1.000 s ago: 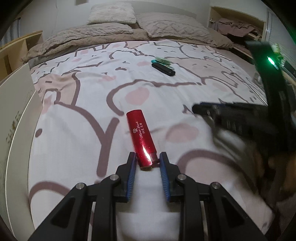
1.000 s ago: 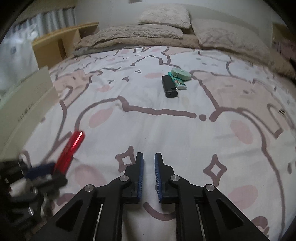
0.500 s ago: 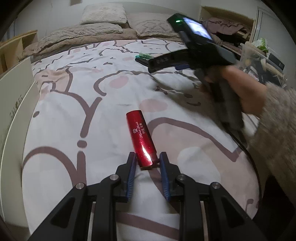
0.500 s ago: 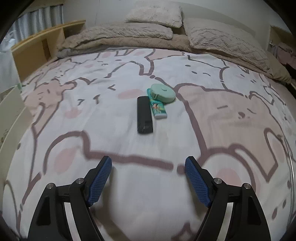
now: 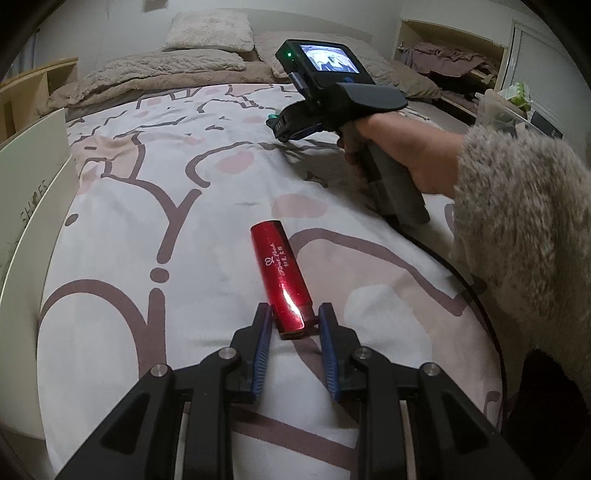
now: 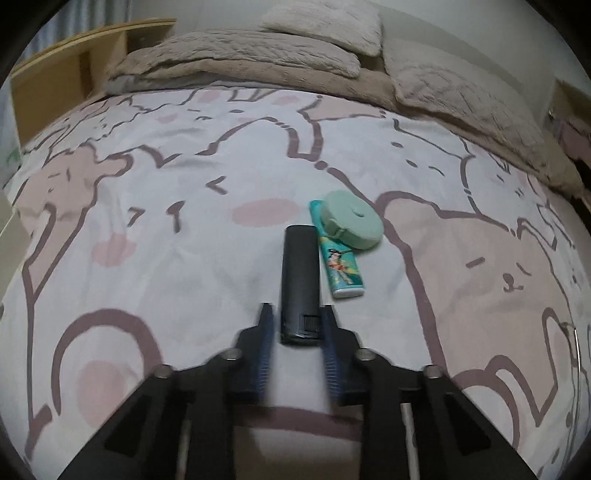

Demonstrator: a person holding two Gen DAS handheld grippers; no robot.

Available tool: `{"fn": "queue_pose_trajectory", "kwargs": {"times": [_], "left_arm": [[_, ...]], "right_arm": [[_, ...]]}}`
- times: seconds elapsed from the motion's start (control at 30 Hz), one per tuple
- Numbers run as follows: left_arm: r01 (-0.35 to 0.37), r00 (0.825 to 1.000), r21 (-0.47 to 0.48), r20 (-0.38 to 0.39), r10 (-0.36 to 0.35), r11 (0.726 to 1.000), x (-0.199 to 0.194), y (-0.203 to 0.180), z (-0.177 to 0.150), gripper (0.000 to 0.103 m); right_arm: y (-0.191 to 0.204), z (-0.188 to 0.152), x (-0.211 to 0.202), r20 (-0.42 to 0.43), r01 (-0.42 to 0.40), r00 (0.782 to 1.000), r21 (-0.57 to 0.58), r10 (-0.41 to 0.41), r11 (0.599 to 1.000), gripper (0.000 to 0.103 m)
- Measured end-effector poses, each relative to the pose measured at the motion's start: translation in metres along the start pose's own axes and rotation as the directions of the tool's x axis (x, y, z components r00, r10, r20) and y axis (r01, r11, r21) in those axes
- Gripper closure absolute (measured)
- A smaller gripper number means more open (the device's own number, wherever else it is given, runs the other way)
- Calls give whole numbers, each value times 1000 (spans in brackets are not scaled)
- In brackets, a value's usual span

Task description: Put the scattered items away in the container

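Red lighter (image 5: 282, 275) clamped at its near end between the blue pads (image 5: 263, 347) of the left hand-held gripper (image 5: 294, 325), body stretching away over the bedspread (image 5: 147, 229), gold lettering along its side. Raised off the cloth or resting on it: cannot tell.

Black lighter (image 6: 300, 284) lying lengthwise on the bedspread (image 6: 184, 277), near end pinched between the fingers of the right hand-held gripper (image 6: 297, 325), jaws closed in on both its sides. Slight blur on those fingers.

Just beside the black lighter, on its right: a teal lighter (image 6: 338, 258) with a printed figure, parallel and near-touching. Across the teal lighter's far end, a round mint-green case (image 6: 351, 218), overlapping it.

From the left wrist view, further out: the right hand (image 5: 406, 155) wrapped round the grip of the other tool, fuzzy grey sleeve (image 5: 517, 206) at the wrist, small lit screen (image 5: 328, 57) and a green lamp on its back, nose tilted down toward the bed. A dark cable (image 5: 476, 295) trailing along the bed's right edge.

At the head of the bed: beige pillows (image 6: 325, 26) and a folded plush blanket (image 6: 236, 55). At the left edge, a pale box side printed "SHOES" (image 5: 33, 195). Beyond, a wooden shelf (image 6: 74, 55); on the right, an alcove with heaped clothes (image 5: 447, 61).
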State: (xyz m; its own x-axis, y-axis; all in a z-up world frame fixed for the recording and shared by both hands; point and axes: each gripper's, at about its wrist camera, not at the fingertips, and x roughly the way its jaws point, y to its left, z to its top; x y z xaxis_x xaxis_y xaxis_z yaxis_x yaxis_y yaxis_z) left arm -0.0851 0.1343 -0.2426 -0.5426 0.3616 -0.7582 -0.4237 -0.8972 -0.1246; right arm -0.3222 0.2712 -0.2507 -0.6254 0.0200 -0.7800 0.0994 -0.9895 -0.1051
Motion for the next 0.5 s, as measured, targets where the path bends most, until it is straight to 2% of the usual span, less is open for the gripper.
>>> {"fn": "queue_pose_trajectory", "kwargs": {"times": [0.23,0.5], "left_arm": [[42,999,-50,0,-43,998,5,7,6,77],[29,1000,-30,1,-29,999,6,4,6,77]], "right_arm": [[7,-42,-35,15,-73,997,-44,74,996,80],[15,-96,-79,10,-133,991,-85,134,988,80]]}}
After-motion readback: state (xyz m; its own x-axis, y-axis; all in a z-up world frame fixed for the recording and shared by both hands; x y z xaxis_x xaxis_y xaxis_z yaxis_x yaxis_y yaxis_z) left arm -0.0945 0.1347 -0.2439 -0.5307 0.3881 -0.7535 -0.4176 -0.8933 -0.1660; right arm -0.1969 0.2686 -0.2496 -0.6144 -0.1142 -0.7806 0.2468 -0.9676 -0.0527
